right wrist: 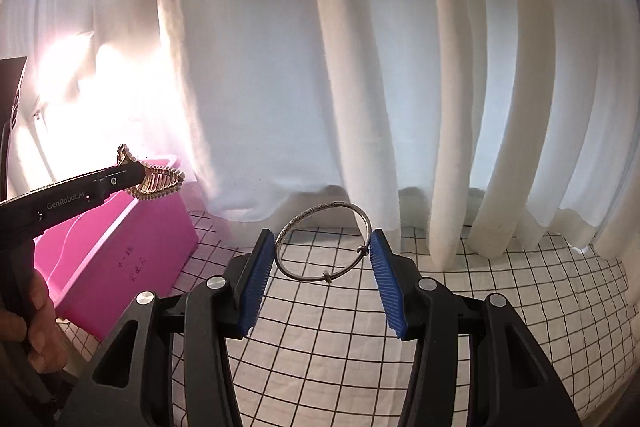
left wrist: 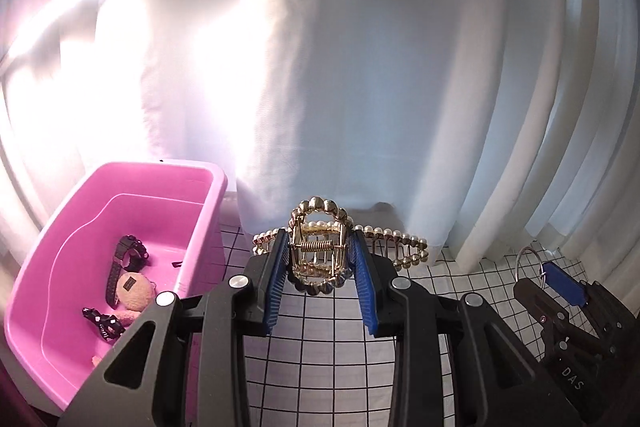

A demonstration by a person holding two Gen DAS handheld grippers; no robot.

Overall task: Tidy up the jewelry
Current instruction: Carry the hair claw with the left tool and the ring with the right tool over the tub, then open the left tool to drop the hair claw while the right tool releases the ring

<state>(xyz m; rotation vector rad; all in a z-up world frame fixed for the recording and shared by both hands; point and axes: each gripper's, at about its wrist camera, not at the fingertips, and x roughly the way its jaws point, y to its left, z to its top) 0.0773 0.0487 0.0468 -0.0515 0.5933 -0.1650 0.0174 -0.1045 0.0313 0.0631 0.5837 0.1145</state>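
- Gripping a gold pearl-studded hair claw clip [left wrist: 320, 247], the left claw [left wrist: 320, 259] has its blue pads [left wrist: 276, 279] pressed on the clip's two sides, jaws narrowly spread; the clip is raised above the table [left wrist: 328, 339].
- Right claw [right wrist: 322, 255]: jaws about half spread, ribbed pads [right wrist: 256, 283] bearing on both sides of a silver bangle [right wrist: 320, 243], which is held clear of the table.
- A pink plastic bin [left wrist: 100, 195] stands at 9 o'clock in the left wrist view, on the white black-grid cloth.
- Bin contents: a black wristwatch [left wrist: 124, 263], a pink plush charm [left wrist: 134, 297] and a small black item [left wrist: 100, 321], kind unclear.
- White curtains [right wrist: 320, 67] hang at 12 o'clock behind the table.
- A person's hand [right wrist: 38, 323] grips the left tool's handle at 8 o'clock in the right wrist view.
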